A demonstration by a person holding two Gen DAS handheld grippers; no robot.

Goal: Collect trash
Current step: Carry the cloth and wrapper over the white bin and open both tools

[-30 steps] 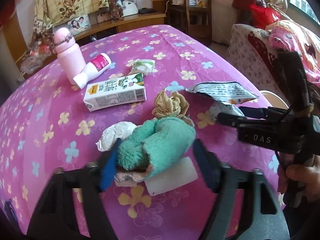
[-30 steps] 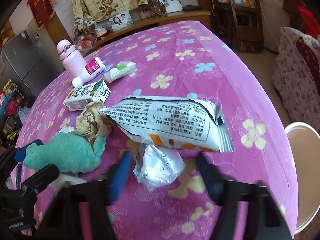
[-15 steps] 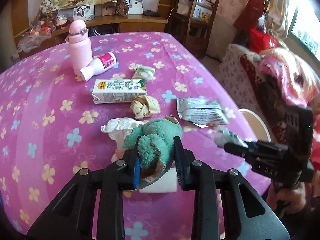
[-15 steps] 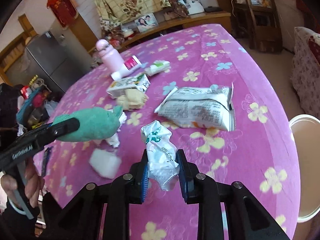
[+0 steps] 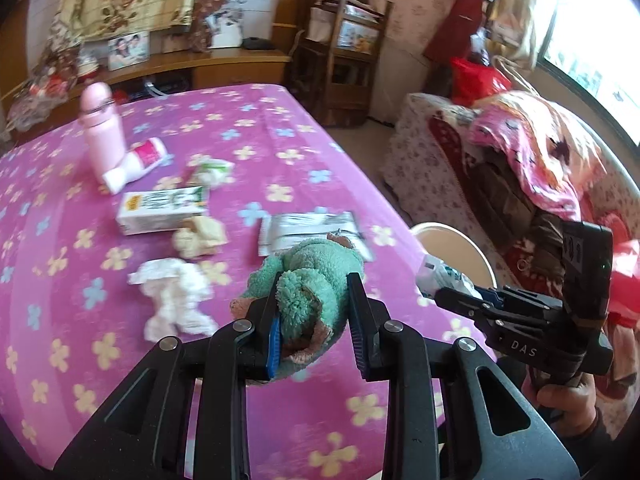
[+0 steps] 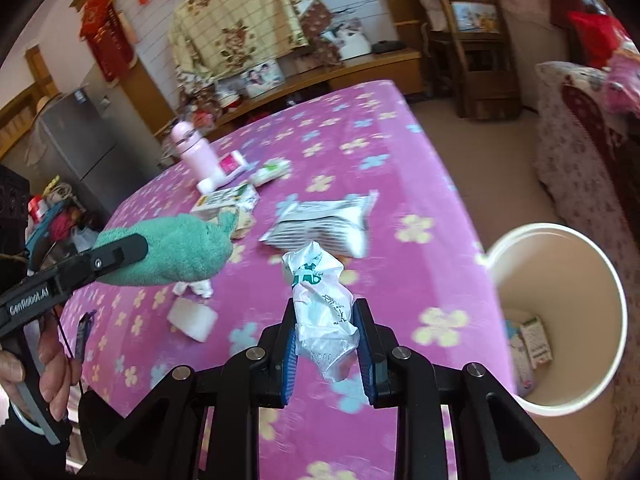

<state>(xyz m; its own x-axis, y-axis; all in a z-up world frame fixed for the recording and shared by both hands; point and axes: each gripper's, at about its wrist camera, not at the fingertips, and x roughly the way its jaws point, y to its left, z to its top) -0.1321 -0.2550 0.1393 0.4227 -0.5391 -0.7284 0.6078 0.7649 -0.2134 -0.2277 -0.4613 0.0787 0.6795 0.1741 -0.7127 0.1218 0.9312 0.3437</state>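
The left tool (image 5: pixel 314 320) is pinching a green cloth (image 5: pixel 310 280), holding it off the desk (image 5: pixel 280 148). The right tool (image 6: pixel 326 338) is gripping a crumpled plastic wrapper (image 6: pixel 322 308); a bin (image 6: pixel 560 320) is sitting to its right, a snack bag (image 6: pixel 324 224) lying ahead on the desk.

A fluffy, matt teal terry cloth (image 5: pixel 316 292) sits between the matt black plastic fingers of the left gripper (image 5: pixel 314 334), whose bolts are shiny metal. The right gripper (image 6: pixel 326 344), same black plastic with blue ribbed pads, pinches a crinkled, glossy white plastic bag (image 6: pixel 322 308). The table (image 5: pixel 304 408) wears soft pink floral fabric. A smooth cream plastic bin (image 6: pixel 600 256), a glossy foil wrapper (image 6: pixel 324 224), a paper carton (image 5: pixel 164 210).
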